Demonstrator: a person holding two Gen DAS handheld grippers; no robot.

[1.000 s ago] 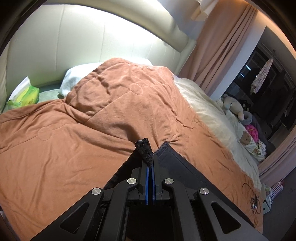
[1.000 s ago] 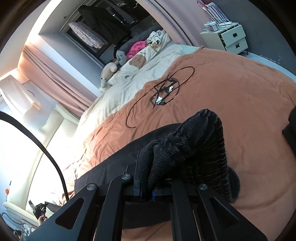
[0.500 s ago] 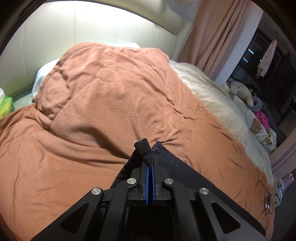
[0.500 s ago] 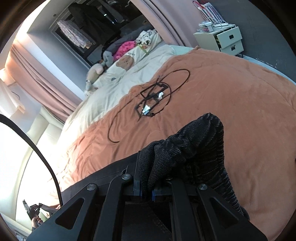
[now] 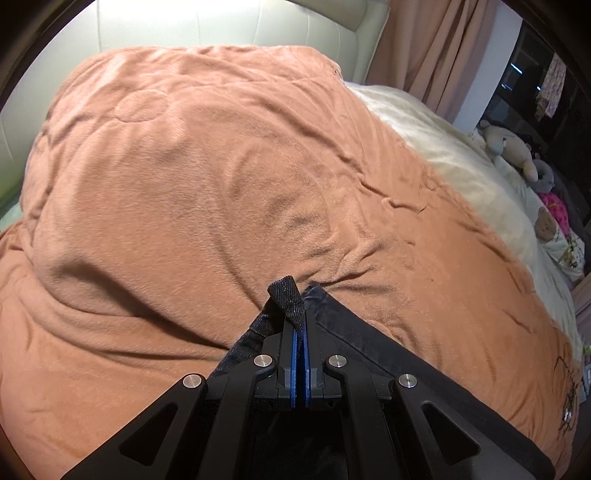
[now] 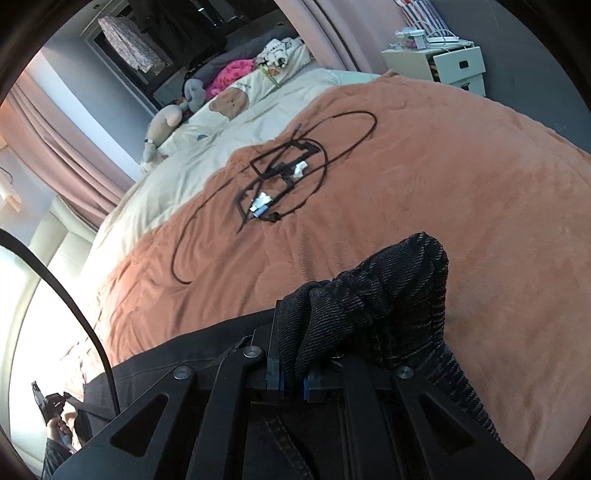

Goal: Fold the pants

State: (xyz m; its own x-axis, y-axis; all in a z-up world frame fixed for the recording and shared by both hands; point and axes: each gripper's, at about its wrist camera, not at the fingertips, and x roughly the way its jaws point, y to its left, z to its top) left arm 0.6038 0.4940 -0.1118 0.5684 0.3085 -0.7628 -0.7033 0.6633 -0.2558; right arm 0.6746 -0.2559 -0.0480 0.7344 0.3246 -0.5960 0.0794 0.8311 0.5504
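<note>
Dark denim pants (image 5: pixel 354 332) lie on an orange blanket (image 5: pixel 184 192) over the bed. My left gripper (image 5: pixel 298 328) is shut on a corner of the pants; a small tab of denim sticks up past the fingertips and the hem runs off to the lower right. My right gripper (image 6: pixel 291 369) is shut on a thick bunched fold of the pants (image 6: pixel 369 295), which bulges up and to the right over the fingers. The rest of the pants stretches left below the gripper (image 6: pixel 177 358).
A tangle of black cable with small connectors (image 6: pixel 280 177) lies on the blanket ahead of the right gripper. A cream duvet (image 5: pixel 461 162) with stuffed toys (image 5: pixel 509 144) lies alongside. A padded headboard (image 5: pixel 221 26), curtains (image 5: pixel 424 40) and a white nightstand (image 6: pixel 443 62) border the bed.
Both grippers have moved forward and lower over the blanket with the pants in them. The headboard and pillow have slid out of the left view; the cable is nearer in the right view.
</note>
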